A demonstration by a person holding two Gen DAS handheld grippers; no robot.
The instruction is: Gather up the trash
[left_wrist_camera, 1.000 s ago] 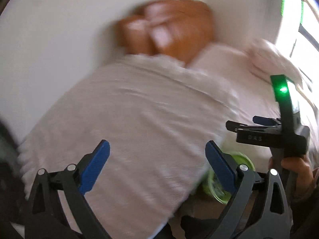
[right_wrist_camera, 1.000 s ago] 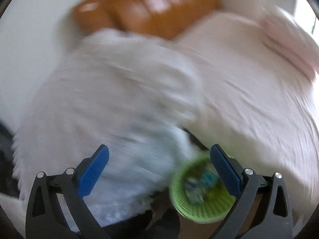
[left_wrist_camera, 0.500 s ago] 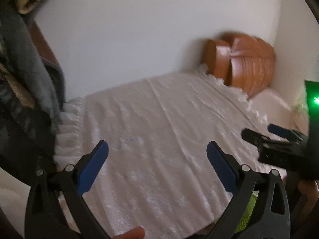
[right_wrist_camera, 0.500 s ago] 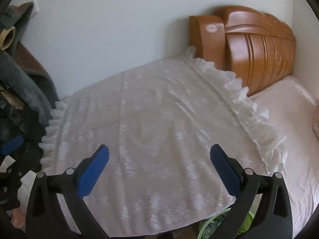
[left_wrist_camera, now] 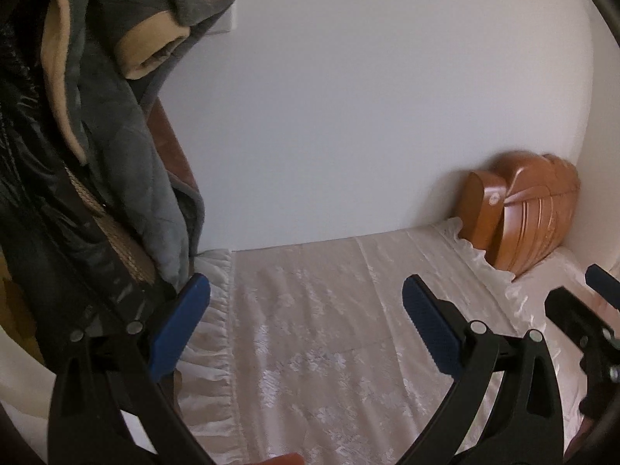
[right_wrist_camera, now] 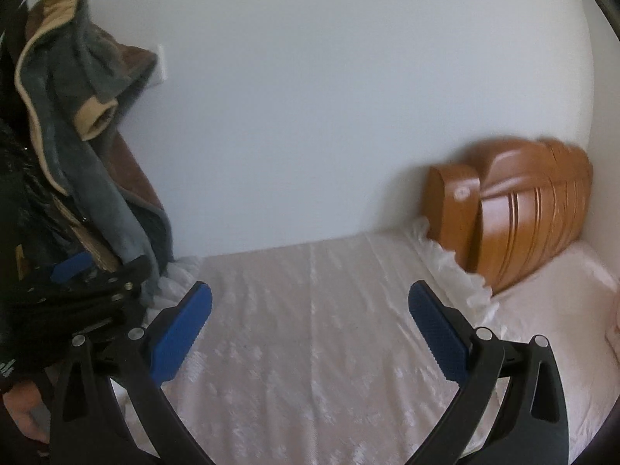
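Fingers (left_wrist_camera: pixel 182 321) of my left gripper (left_wrist_camera: pixel 306 325) and right gripper (right_wrist_camera: pixel 310 329) spread wide, empty, above the bed (right_wrist_camera: pixel 310 329) with its white embossed, frilled cover; no trash visible to me beside the carved wooden headboard (right_wrist_camera: pixel 519 224).

Black claw (left_wrist_camera: pixel 306 321) frames, blue ribbed pads (right_wrist_camera: pixel 180 333), silver pivot screws.

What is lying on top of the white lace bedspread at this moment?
Nothing lies on the visible part of the white lace bedspread; no trash shows. Both sets of jaws, open and empty, cover its near edge, and hanging clothes hide its left end.
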